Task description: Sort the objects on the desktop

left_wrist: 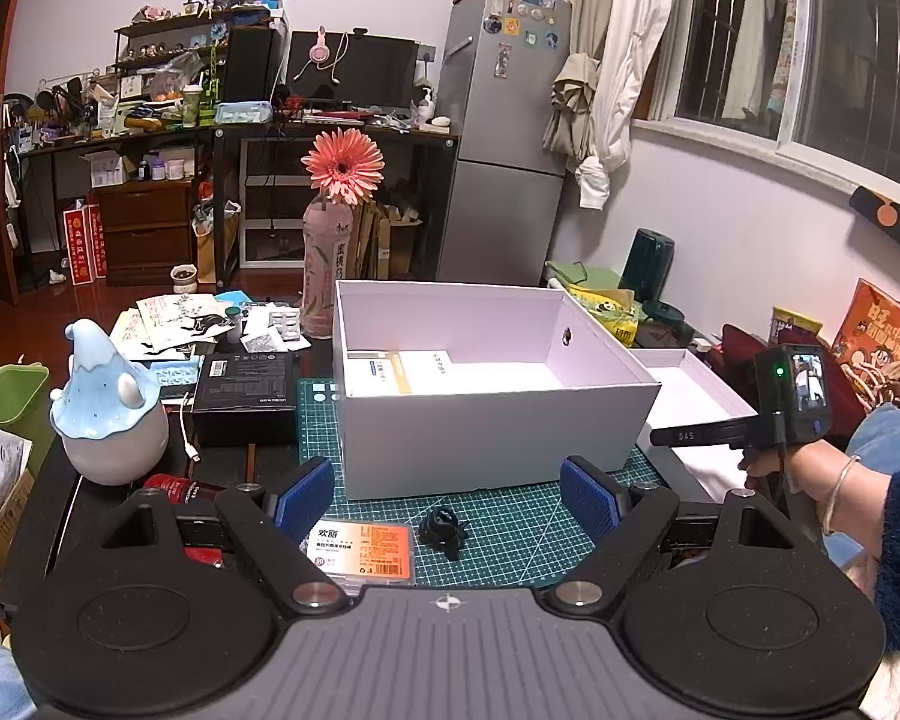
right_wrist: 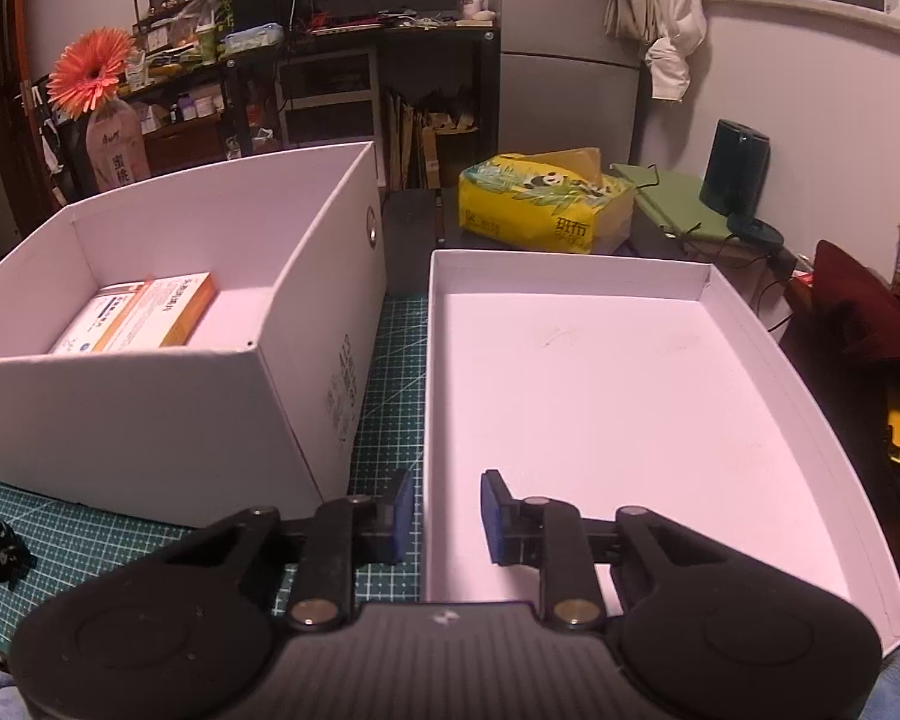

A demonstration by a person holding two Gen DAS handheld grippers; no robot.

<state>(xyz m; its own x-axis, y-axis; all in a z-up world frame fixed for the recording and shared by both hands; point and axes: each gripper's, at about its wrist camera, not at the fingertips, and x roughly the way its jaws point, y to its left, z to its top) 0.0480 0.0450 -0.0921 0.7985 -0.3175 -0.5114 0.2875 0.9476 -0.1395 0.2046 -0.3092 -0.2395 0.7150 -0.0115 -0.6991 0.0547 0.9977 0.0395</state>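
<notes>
On the green mat [left_wrist: 510, 534], the left gripper [left_wrist: 447, 495] hangs wide apart and grasps nothing, above an orange card [left_wrist: 363, 549] and a black clip [left_wrist: 441, 531] before the box [left_wrist: 492, 426]; the right gripper [right_wrist: 447, 519], part-spread and bare, straddles the lid [right_wrist: 630, 372] wall

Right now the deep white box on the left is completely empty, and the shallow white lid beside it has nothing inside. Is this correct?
Not quite. The deep white box is not empty: medicine cartons lie on its floor, as the right wrist view shows. The shallow white lid beside it indeed has nothing inside.
</notes>
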